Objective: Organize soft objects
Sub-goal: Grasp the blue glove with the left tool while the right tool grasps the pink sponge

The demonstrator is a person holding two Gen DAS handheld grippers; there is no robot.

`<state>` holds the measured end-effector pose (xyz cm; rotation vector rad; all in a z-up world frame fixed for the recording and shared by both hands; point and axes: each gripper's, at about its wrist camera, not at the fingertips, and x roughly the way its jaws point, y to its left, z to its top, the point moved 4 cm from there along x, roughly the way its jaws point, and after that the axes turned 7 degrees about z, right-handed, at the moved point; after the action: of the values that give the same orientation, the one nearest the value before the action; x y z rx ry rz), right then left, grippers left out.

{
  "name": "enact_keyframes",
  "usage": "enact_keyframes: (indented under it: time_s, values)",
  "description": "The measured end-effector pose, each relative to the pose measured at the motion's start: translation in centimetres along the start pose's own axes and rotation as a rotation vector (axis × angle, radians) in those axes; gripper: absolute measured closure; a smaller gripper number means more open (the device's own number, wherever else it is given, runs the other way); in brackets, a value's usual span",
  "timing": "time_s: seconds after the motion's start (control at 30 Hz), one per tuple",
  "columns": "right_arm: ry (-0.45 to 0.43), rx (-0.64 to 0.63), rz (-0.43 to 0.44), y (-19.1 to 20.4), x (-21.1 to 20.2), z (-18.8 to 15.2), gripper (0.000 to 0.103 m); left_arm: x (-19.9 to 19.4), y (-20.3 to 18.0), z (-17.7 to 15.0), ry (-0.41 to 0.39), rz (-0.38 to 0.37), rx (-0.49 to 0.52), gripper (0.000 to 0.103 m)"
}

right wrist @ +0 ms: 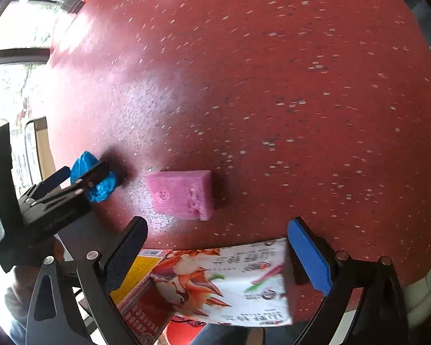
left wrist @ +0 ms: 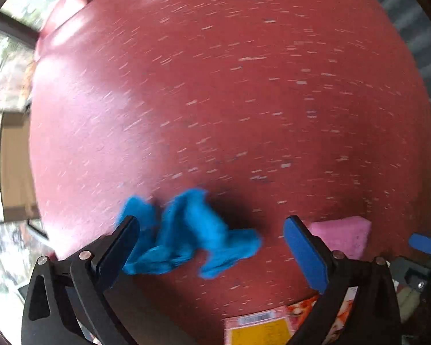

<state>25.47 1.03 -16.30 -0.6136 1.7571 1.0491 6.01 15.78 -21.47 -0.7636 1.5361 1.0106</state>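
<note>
Left wrist view, far left of frame: a brown cardboard box (left wrist: 14, 166) sits past the edge of the red speckled tabletop (left wrist: 230, 86), with window light behind it. Lower left to lower centre, I read my left tool (left wrist: 212, 247) with its fingers spread wide apart, gripping nothing. The crumpled blue cloth (left wrist: 186, 235) lies on the tabletop between them, bunched toward the left finger and partly behind it; whether it touches that finger I cannot tell, as the frame is motion-blurred. Just right of the right-hand finger, the pink sponge (left wrist: 344, 235) rests flat on the tabletop, near the cloth but apart from it. At bottom centre, the edge of a printed carton (left wrist: 261, 327) shows beneath the tool. Right wrist view, left side of frame: the left tool (right wrist: 80, 175) appears from the side, low over the blue cloth (right wrist: 100, 187), which shows around its tips. Centre of frame, the pink sponge (right wrist: 184, 192) lies flat, a few dents in its top face, well clear of both tools. Lower centre to lower right, my right tool (right wrist: 218, 256) has its fingers parted wide and empty. Between and below them lies the printed carton (right wrist: 230, 281), white with orange artwork and Chinese text, at the near edge of the tabletop (right wrist: 301, 100).
</note>
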Motion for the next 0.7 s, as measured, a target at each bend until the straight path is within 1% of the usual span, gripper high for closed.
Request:
enact_keyframes:
  time_s: [0.07,0.17,0.27,0.4,0.5,0.57,0.6,0.63,0.67,0.7]
  values:
    - [0.013,-0.011,-0.017,0.8,1.0,0.0,0.004,1.1,1.4,-0.5,0.029,0.024,-0.048,0.002]
    - [0.021,-0.021,-0.042,2.1,2.7,0.2,0.004,2.3,2.3,-1.3,0.053,0.012,-0.086,0.002]
    - [0.022,-0.019,-0.06,3.1,4.1,0.3,0.004,3.0,2.0,-1.7,0.059,0.01,-0.085,0.002]
    - [0.025,-0.044,-0.11,4.1,5.9,0.7,0.004,4.0,2.0,-2.2,0.079,0.011,-0.068,0.002]
    - [0.03,-0.045,-0.145,4.2,6.9,0.9,0.004,4.6,1.7,-2.7,0.089,0.024,-0.063,0.002]
    - [0.021,-0.043,-0.164,4.4,7.0,0.9,0.004,4.9,1.7,-2.8,0.092,0.017,-0.067,0.003]
    - [0.02,-0.049,-0.172,4.6,7.2,0.8,0.006,5.4,1.4,-2.0,0.094,0.012,-0.068,0.004]
    - [0.019,-0.056,-0.18,4.7,7.3,0.7,0.009,5.4,1.5,-2.4,0.096,0.003,-0.065,0.009]
    - [0.016,-0.064,-0.198,4.8,7.3,0.6,0.016,5.6,1.5,-2.5,0.097,-0.013,-0.058,0.012]
    - [0.01,-0.071,-0.222,4.8,7.1,0.5,0.026,5.7,1.4,-2.6,0.099,-0.03,-0.05,0.021]
